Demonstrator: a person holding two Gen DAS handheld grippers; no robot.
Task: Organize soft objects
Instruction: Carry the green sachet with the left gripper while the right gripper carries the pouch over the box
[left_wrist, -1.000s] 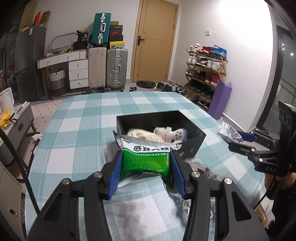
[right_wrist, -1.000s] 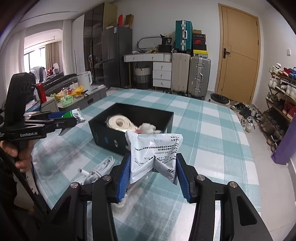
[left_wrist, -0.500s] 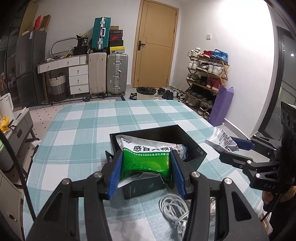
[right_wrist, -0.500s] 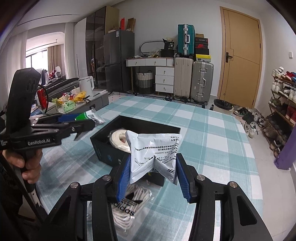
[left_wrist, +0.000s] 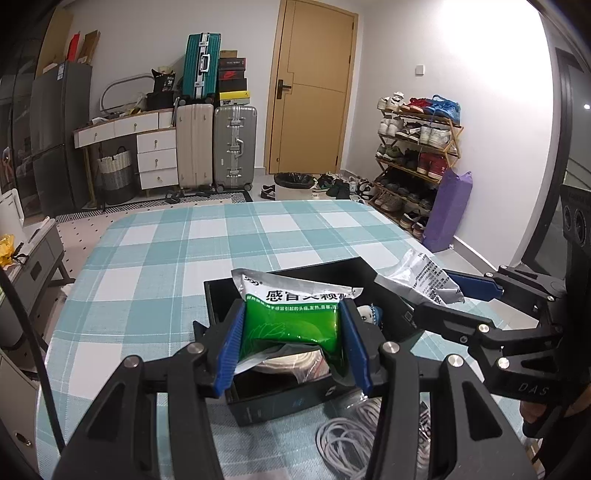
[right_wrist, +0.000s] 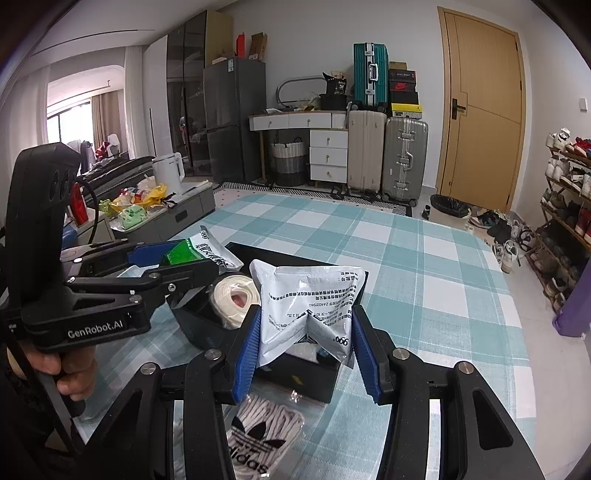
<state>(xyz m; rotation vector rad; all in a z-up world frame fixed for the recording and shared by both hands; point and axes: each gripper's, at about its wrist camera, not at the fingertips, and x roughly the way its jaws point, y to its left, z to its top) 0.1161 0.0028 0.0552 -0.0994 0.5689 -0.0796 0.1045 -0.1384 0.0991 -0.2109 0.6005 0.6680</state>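
Note:
My left gripper is shut on a green medicine packet and holds it above the open black box. My right gripper is shut on a silver-white medicine packet, also held over the black box. The box holds a roll of white cord and a small plush keychain. The right gripper shows in the left wrist view and the left gripper in the right wrist view.
The box sits on a teal checked tablecloth. A coiled white cable and a bagged adidas item lie in front of the box. Suitcases, drawers and a shoe rack stand behind the table.
Both grippers have moved forward and inward with their packets, from in front of the box to over it, and now sit close together.

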